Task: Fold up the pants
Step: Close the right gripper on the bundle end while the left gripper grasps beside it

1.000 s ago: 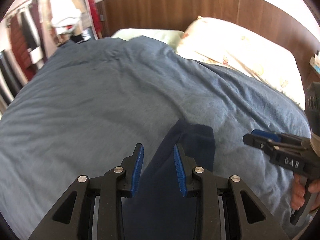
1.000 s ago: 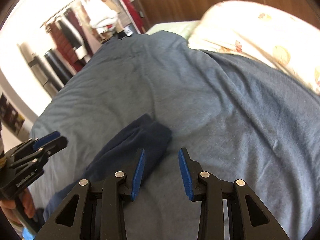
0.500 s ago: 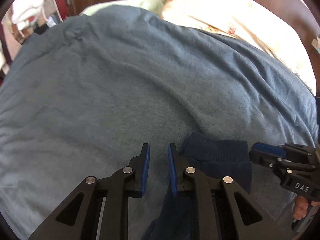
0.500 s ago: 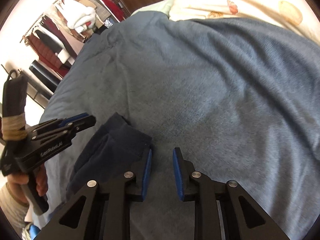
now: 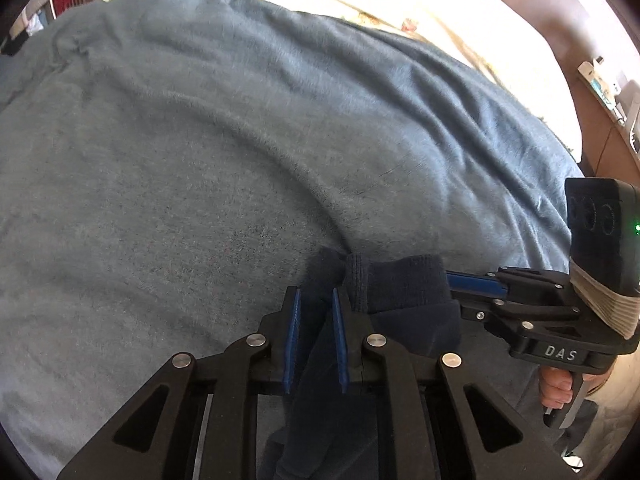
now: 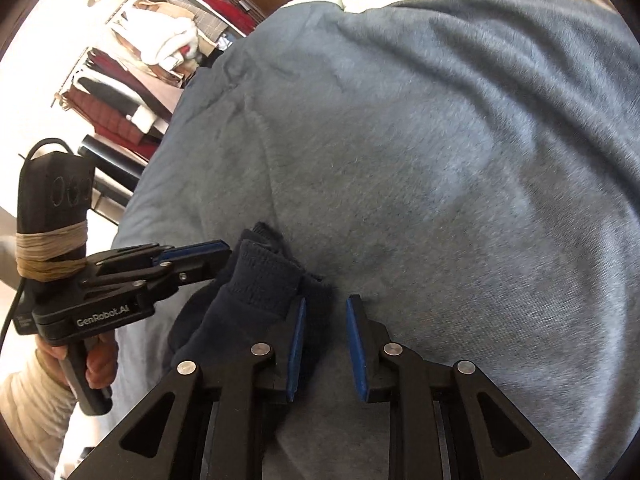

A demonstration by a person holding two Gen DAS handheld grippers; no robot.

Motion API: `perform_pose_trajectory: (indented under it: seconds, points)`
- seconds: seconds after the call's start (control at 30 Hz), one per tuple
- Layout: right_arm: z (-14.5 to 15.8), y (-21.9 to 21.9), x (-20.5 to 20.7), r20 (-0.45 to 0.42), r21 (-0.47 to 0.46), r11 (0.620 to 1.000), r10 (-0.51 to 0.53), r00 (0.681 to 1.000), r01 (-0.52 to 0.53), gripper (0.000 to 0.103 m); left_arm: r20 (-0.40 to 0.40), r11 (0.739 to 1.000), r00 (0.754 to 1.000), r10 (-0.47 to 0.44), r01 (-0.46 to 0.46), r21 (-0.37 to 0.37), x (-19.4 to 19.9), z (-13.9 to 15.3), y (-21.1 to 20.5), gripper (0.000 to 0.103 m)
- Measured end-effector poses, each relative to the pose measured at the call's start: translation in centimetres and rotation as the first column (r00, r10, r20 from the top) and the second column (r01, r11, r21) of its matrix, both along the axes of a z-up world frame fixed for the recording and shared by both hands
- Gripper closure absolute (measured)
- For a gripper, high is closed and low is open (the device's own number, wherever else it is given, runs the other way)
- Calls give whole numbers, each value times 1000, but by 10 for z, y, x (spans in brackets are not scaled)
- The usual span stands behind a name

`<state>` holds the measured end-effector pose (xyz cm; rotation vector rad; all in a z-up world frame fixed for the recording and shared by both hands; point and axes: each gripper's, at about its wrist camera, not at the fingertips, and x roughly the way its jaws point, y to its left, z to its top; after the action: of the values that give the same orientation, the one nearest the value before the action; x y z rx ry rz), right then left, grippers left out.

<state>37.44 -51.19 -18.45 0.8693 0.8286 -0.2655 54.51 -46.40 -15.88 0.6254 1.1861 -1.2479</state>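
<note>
At the bottom of the left wrist view, we are holding the left gripper [image 5: 314, 330] with jaws slightly spread, dark pants [image 5: 404, 292] fabric lying between them, not visibly clamped. At the bottom of the right wrist view, we are holding the right gripper [image 6: 326, 346] spread, its left finger touching the pants' ribbed cuff [image 6: 264, 276]. The pants are lying bunched on the blue blanket [image 5: 200, 140]. Pillows [image 5: 420, 8] are occupying the upper right.
</note>
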Motion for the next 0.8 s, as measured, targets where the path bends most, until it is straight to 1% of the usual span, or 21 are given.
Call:
perform_pose_trajectory:
  seconds: [0.03,0.07,0.17,0.23,0.27,0.3,0.33,0.37,0.47,0.5,0.6,0.7,0.8]
  points:
    - [-1,0,1,2,5,1000,-2,1000,2,79,-11,1000,1000,8,-8,3,2,-2,-2,85]
    - [-3,0,3,3,11,1000,-4,1000,4,79,-26,1000,1000,15,-15,6,5,-5,-4,81]
    - [-10,-3,7,5,40,999,-10,1000,9,80,-63,999,998,24,-23,22,10,-17,-12,78]
    - [-15,-5,11,10,63,998,-15,1000,14,79,-104,999,994,39,-37,23,13,-23,-13,81]
    - [-16,-6,12,11,70,997,-15,1000,14,79,-125,999,991,48,-45,24,14,-25,-13,85]
    - [-17,-6,13,12,74,997,-12,1000,11,82,-136,998,989,54,-51,24,14,-26,-13,86]
    - [-17,-6,14,10,70,998,-9,1000,8,89,-143,999,988,52,-50,19,14,-25,-13,90]
    - [-16,-6,12,15,66,998,-1,1000,0,89,-138,999,989,48,-47,13,13,-23,-12,91]
    - [-7,-5,9,22,34,999,4,1000,-5,92,-109,998,993,40,-46,-49,7,-5,-10,92]
    - [-2,-5,7,30,22,1000,-5,1000,4,92,-110,995,993,45,-55,-84,5,5,-10,92]
    - [17,-9,-3,51,-29,998,-49,997,51,93,-111,987,993,50,-67,-147,3,18,-18,92]
    - [28,-17,-9,60,-72,992,-95,994,99,93,-108,988,992,62,-76,-133,6,10,-32,92]
    - [24,-24,-3,40,-87,992,-91,995,94,93,-123,990,989,83,-96,-104,14,-6,-37,92]
